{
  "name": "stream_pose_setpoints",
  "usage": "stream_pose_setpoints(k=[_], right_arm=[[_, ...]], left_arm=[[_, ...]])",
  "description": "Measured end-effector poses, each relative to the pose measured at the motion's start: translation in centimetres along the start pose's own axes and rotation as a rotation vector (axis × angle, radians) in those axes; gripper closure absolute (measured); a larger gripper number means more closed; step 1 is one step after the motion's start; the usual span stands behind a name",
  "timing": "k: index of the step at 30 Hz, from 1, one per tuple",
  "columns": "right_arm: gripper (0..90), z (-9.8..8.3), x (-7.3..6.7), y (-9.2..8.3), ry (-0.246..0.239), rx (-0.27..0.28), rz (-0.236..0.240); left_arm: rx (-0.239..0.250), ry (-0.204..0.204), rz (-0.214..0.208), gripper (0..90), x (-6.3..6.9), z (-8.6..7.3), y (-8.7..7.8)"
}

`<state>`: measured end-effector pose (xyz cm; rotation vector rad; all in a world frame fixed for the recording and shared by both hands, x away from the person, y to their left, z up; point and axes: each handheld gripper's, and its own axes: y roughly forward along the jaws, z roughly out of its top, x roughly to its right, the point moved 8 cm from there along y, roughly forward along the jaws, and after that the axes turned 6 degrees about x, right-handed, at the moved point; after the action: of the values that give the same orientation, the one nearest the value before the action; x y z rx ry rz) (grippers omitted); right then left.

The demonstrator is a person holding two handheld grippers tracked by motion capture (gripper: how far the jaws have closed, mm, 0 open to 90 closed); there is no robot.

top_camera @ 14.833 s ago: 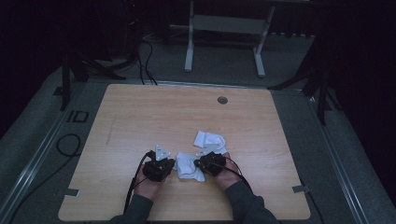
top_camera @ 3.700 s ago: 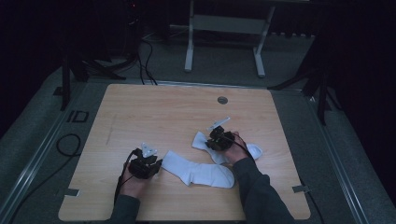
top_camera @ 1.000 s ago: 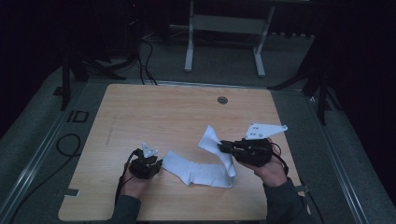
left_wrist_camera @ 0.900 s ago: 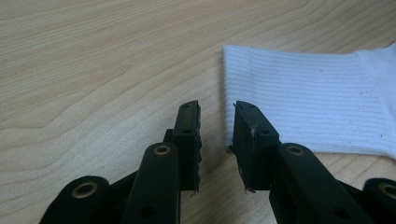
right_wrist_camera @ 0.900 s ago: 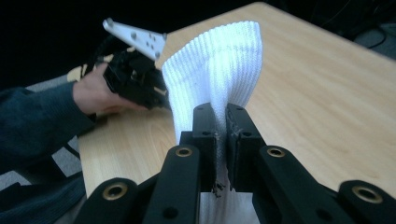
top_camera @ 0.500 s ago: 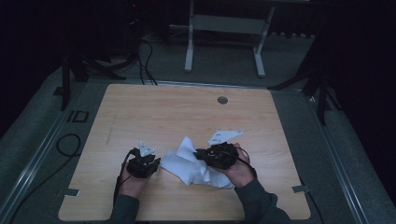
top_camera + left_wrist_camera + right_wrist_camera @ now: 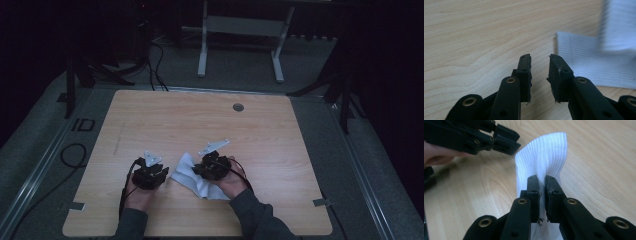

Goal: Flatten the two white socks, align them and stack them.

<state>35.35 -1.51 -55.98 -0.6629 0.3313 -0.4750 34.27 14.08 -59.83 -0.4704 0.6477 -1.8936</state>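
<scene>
Okay, high view: white sock (image 7: 192, 175) lies on the wooden table (image 7: 280, 150) near the front edge, between the two grippers. Left gripper (image 7: 150, 172) sits just left of the sock, right gripper (image 7: 212, 166) on the sock's right part, the person's hand (image 7: 231, 180) behind it.

Left gripper view: left gripper (image 7: 540, 72) jaws stand apart, bare wood in the gap, nothing between the pads. The sock's ribbed cuff (image 7: 596, 62) lies flat just right of the right jaw; another fold of it hangs blurred at top right.

Right gripper view: right gripper (image 7: 542, 195) jaws are pinched on a raised fold of the sock (image 7: 544, 155), the fabric standing up off the table between the pads. The left gripper (image 7: 479, 137) shows at top left, close to the sock's edge, not touching it as far as I can tell.
</scene>
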Motion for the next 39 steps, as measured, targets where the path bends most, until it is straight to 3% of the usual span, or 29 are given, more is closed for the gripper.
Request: stream_pose_setpoints(k=[15,21,24,31,39], right_arm=[[82.7,-1.1,-0.4,2.8,0.026,-0.056,0.015],[82.6,-1.6,-0.1,3.4,0.042,-0.067,0.006],[82.3,-2.1,-0.1,3.8,0.038,-0.087,0.005],[82.2,-2.3,-0.2,4.2,0.006,-0.095,-0.016],[78.0,-2.4,0.0,4.4,-0.016,-0.102,-0.035]], left_arm=[[0.006,0.02,-0.005,71.3,0.5,0.1,-0.1],[0.017,0.053,-0.028,71.6,1.5,0.3,0.1],[0.01,0.114,-0.043,71.7,2.9,0.4,0.8],[-0.006,0.145,-0.037,73.7,3.7,0.3,2.0],[-0.035,0.107,-0.056,76.1,3.5,0.1,2.3]])
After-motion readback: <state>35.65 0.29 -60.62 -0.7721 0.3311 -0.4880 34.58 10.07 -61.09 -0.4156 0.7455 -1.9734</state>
